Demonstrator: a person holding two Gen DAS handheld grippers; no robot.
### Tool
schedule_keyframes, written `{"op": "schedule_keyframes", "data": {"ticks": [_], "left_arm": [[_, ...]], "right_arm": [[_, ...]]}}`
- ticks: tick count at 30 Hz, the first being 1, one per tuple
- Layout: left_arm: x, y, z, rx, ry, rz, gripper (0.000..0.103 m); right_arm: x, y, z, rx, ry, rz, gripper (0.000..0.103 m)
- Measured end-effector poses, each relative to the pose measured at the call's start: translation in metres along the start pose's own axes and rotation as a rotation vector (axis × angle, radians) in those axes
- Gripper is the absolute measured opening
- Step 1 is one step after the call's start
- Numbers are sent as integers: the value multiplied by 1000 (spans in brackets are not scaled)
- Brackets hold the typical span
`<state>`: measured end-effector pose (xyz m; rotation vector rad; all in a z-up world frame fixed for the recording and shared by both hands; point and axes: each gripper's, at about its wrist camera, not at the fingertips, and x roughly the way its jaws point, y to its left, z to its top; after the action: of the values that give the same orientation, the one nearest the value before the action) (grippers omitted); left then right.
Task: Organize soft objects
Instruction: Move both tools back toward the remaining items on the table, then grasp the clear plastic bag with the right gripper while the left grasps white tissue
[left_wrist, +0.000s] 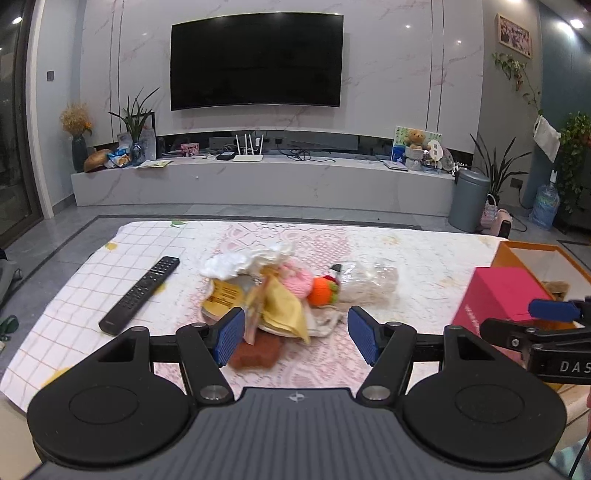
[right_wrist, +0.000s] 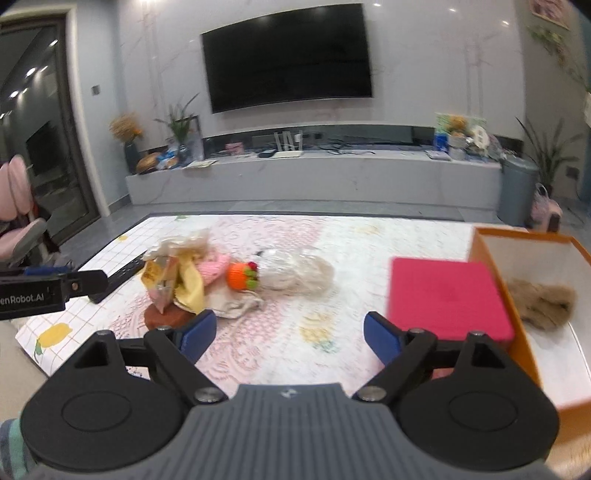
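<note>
A heap of soft things lies mid-table: a yellow cloth (left_wrist: 282, 308), a pink knit piece (left_wrist: 297, 280), an orange knit toy (left_wrist: 322, 291), white fluff (left_wrist: 236, 262), a clear bag of beige stuff (left_wrist: 369, 282) and a brown pad (left_wrist: 256, 352). My left gripper (left_wrist: 295, 338) is open, just short of the heap. My right gripper (right_wrist: 290, 338) is open and empty over the cloth, between the heap (right_wrist: 192, 280) and an orange box (right_wrist: 495, 266). A brown furry thing (right_wrist: 541, 304) lies in that box.
A pink box (right_wrist: 448, 297) stands against the orange box's left wall. A black remote (left_wrist: 142, 293) lies left of the heap. The patterned tablecloth (left_wrist: 424, 258) covers the table. The other gripper shows at each view's side.
</note>
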<state>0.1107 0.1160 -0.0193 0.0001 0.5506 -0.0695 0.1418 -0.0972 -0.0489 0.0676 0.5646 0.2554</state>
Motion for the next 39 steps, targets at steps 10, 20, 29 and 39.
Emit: {"op": "schedule_keyframes", "data": {"ticks": [10, 20, 29, 39], "left_arm": [[36, 39, 12, 27, 30, 28, 75], [114, 57, 26, 127, 81, 25, 79], [146, 31, 35, 357, 54, -14, 80], [178, 32, 39, 419, 131, -64, 56]], "right_arm": [[64, 45, 21, -125, 19, 64, 86], [144, 56, 32, -186, 101, 57, 86], [190, 46, 39, -233, 127, 66, 86], [233, 28, 56, -324, 152, 35, 97]]}}
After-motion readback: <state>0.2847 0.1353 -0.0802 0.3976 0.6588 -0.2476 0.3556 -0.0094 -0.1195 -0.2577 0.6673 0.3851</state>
